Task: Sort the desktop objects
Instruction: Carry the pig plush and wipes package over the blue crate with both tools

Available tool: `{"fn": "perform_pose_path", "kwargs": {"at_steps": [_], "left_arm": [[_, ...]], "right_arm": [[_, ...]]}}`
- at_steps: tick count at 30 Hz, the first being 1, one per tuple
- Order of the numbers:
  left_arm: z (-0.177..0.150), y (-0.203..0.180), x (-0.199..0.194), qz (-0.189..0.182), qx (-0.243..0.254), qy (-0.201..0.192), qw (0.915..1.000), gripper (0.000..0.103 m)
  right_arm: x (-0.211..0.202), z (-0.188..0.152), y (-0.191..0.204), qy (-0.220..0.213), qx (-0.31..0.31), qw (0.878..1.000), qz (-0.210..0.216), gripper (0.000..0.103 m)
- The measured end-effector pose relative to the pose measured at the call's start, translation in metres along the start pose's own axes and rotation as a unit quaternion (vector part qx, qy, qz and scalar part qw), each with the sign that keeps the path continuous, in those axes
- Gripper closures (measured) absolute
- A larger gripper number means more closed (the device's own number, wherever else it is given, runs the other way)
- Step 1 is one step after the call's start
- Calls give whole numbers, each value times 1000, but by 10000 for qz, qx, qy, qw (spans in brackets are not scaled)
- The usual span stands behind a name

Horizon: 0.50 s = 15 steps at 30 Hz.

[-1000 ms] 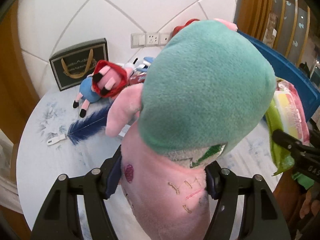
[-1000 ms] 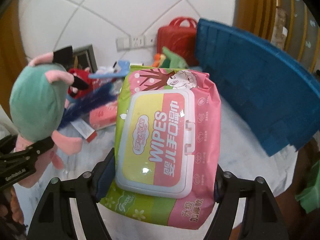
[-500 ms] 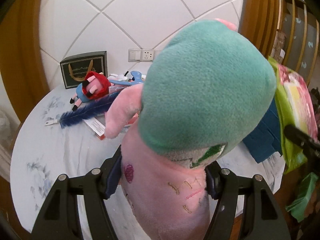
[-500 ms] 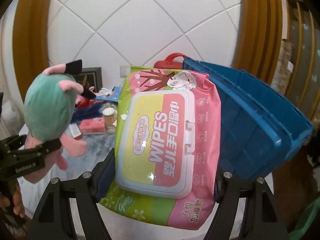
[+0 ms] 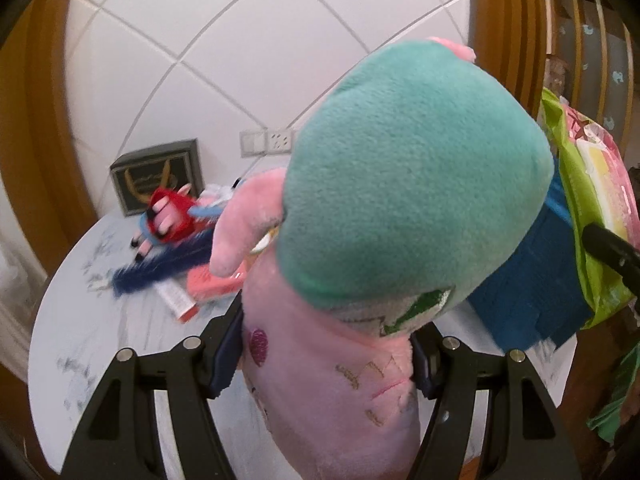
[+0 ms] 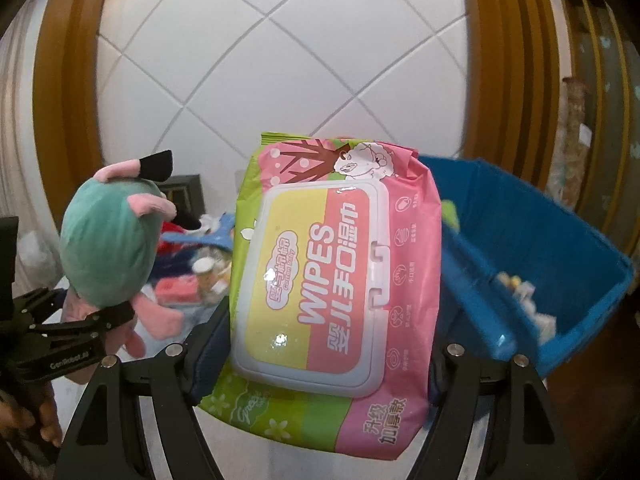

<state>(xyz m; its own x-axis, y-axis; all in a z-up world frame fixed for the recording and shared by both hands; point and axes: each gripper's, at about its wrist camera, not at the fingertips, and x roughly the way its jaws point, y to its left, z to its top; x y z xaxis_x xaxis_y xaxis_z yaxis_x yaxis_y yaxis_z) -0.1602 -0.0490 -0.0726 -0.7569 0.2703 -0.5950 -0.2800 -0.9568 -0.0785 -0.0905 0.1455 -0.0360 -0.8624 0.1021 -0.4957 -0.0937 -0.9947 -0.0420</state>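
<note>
Wipes pack point(image 6: 326, 280), pink and green, sits clamped between the right gripper point(image 6: 328, 356) pads, above the table edge beside the blue bin point(image 6: 532, 248). Left gripper point(image 5: 326, 356) pinches the pink plush toy point(image 5: 384, 216) at its body, teal head upward.

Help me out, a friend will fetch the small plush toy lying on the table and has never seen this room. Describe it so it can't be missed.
Start at the round white table and look to its far edge, where a dark framed plaque leans against the tiled wall. The small plush toy lies just in front of it, above a blue feather. Only it wears a red hood over a pink face.
</note>
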Motion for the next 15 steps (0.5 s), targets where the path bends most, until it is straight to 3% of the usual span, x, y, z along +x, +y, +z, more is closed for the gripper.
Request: {"fn": "perform_pose_path", "kwargs": {"at_steps": [8,15], "left_arm": [[42,-48,18,-312,173,-260,9990,36],[93,-131,34,-460,271,-655,9964,36]], "right_arm": [[3,39,-46,-343,90,9985,-412,27],[5,74,-116,-605,104,9965,-576,27]]}}
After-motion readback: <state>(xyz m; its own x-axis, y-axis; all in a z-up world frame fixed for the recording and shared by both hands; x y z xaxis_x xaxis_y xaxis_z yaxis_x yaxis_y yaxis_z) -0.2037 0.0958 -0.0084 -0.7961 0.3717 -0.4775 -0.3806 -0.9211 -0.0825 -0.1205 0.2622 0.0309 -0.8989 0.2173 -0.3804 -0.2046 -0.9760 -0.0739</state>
